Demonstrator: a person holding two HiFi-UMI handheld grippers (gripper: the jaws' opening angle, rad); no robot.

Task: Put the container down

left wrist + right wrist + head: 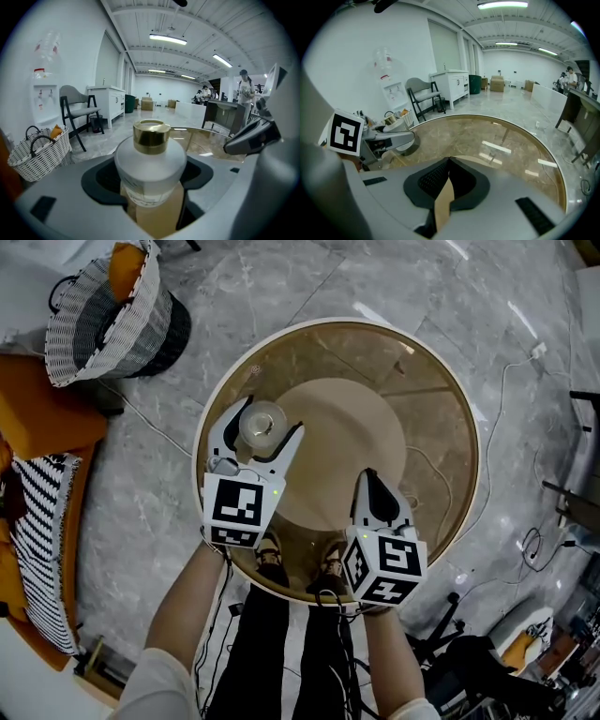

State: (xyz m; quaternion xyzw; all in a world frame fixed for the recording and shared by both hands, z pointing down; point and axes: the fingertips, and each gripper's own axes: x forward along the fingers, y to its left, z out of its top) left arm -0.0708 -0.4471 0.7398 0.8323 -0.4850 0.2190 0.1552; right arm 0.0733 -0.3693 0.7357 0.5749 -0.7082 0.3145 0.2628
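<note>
Over the round glass surface point(433, 427), left claw point(270, 420) clamps the gold-capped container point(150, 159); right claw point(375, 484) sits closed on nothing. Let go too high or tilted, and it may topple.

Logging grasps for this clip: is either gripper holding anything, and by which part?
The left gripper holds the container by its white body, below the gold cap. The right gripper is shut on nothing.
</note>
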